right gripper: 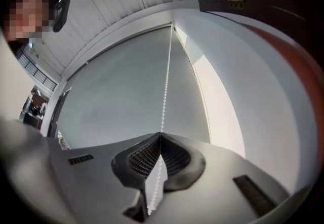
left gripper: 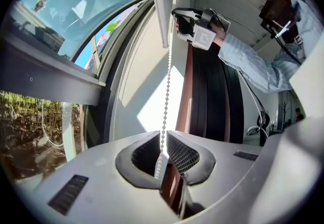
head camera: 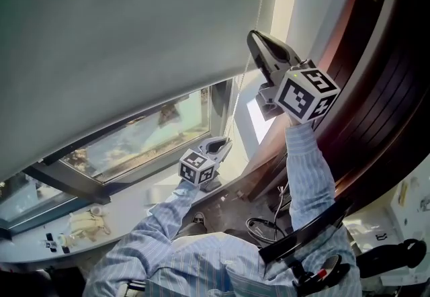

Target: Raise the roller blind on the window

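Window sill [head camera: 121,211] bears a pale cloth [head camera: 87,224]; dark panelling [head camera: 383,87] flanks the chain [left gripper: 167,81]

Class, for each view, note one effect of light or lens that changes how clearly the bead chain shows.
Head view: daylight beside the roller blind blows out to white, and the bead chain is faint. Left gripper view: fisheye curves the window frame, yet the chain reads sharp. Right gripper view: chain crisp on the evenly lit blind.

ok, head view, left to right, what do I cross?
window pane, left gripper, right gripper, dark wood panelling. Both grippers are shut on the bead chain, left out: it slants between them.
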Demonstrator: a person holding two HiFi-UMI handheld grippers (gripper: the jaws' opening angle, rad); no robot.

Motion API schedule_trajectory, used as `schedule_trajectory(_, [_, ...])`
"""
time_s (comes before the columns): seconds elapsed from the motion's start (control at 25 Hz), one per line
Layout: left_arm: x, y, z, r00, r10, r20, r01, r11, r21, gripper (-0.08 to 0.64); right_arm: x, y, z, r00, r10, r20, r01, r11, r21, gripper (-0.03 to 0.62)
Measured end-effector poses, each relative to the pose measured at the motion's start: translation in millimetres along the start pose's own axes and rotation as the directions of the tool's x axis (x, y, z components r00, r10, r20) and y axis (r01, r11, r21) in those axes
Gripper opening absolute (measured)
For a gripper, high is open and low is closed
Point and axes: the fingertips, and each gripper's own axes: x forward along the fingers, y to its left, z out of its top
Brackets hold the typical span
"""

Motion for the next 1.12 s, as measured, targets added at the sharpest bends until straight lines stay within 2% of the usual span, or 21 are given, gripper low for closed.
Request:
schedule_trajectory(0.04, [-7, -3, 10, 1.0, 0.025, 0.001, -0.025, 0.998, 0.061, 0.018, -1, -2, 0, 1.0, -0.015, -0.005, 0.015, 0.999, -0.028, 0.006])
schedule_trajectory(0.08, [-16, -8, 29, 0.998, 0.057, 0.038, -0.062, 0.987, 0.145, 0.02, -1, -3, -1, 1.0, -0.022, -0.01, 0.021, 0.999, -0.045, 0.006])
schedule_trajectory(0.16, [-33, -25, 87, 0.982, 0.07, 0.174, -0.118, 0.952, 0.283, 0.02, -3, -3, -2, 1.0, -0.006, -0.011, 0.006, 1.0, -0.026, 0.006])
schedule_trajectory(0.2, [-37, -34, 120, 0.972, 0.045, 0.231, -0.117, 0.944, 0.309, 0.02, -3, -4, -2, 1.0, 0.005, -0.008, -0.005, 1.0, -0.007, 0.006])
schedule_trajectory(0.28, [-37, -46, 186, 0.951, -0.009, 0.308, -0.089, 0.949, 0.302, 0.02, -3, -7, -1, 1.0, 0.01, 0.0, -0.01, 1.0, 0.004, 0.006])
schedule_trajectory(0.4, [-36, -50, 279, 0.921, -0.068, 0.383, -0.032, 0.969, 0.247, 0.019, -2, -7, -2, 1.0, 0.011, 0.002, -0.011, 1.0, 0.001, 0.006])
schedule_trajectory(0.52, [-34, -47, 353, 0.894, -0.129, 0.429, 0.049, 0.98, 0.193, 0.02, -2, -5, -2, 1.0, 0.014, 0.006, -0.014, 1.0, 0.001, 0.006])
schedule_trajectory(0.6, [-32, -46, 390, 0.885, -0.141, 0.444, 0.057, 0.979, 0.198, 0.035, -3, -6, -2, 1.0, -0.007, 0.006, 0.007, 1.0, -0.025, 0.006])
schedule_trajectory(0.72, [-23, -45, 432, 0.884, -0.139, 0.446, 0.024, 0.967, 0.253, 0.099, -5, -6, -2, 1.0, -0.029, -0.001, 0.029, 0.997, -0.065, 0.006])
schedule_trajectory(0.88, [-5, -55, 463, 0.88, -0.193, 0.434, 0.084, 0.963, 0.258, 0.103, -4, -3, -2, 1.0, -0.027, -0.002, 0.027, 0.997, -0.069, 0.006])
schedule_trajectory(0.92, [-1, -57, 465, 0.881, -0.199, 0.429, 0.094, 0.962, 0.255, 0.099, -4, -2, -2, 1.0, -0.027, 0.001, 0.027, 0.997, -0.066, 0.006])
schedule_trajectory(1.0, [3, -55, 465, 0.883, -0.199, 0.425, 0.103, 0.966, 0.237, 0.02, -4, -2, -3, 0.999, -0.031, 0.007, 0.031, 0.998, -0.062, 0.006])
schedule_trajectory(1.12, [0, -49, 463, 0.876, -0.204, 0.437, 0.133, 0.973, 0.187, 0.014, -5, 0, -3, 0.999, -0.034, 0.007, 0.034, 0.997, -0.065, 0.006])
